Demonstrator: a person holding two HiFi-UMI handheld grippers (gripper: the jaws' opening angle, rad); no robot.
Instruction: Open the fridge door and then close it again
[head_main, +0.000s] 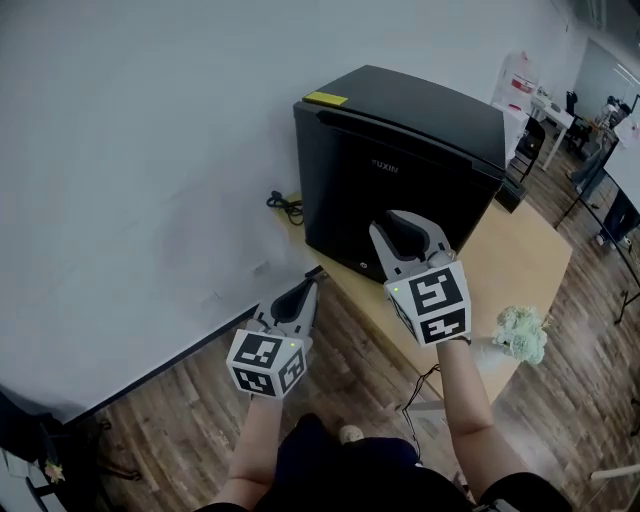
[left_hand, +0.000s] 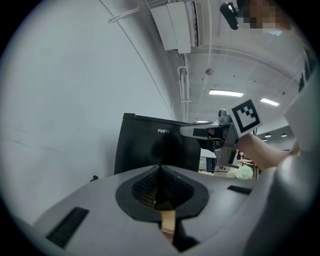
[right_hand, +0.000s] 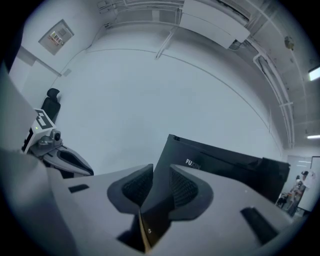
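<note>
Head view: fridge (head_main: 400, 160) dead ahead of both grippers, door shut flush, standing on table (head_main: 530, 255). Right gripper (head_main: 405, 230) nearest, just short of the door face. Left gripper (head_main: 312, 280) lower and off to its left, clear of the cabinet.

Left gripper view: jaws clenched together, nothing between them. Fridge beyond the tips, apart.

Right gripper view: jaws released, parted, empty. Door's left edge lined up in the gap, untouched.

Probably the approach to opening. Leave right jaws parted until over the door edge, pinch squarely, pull in an arc. Hinge side not discernible, so test gently. Park left gripper outside the door's swing.
</note>
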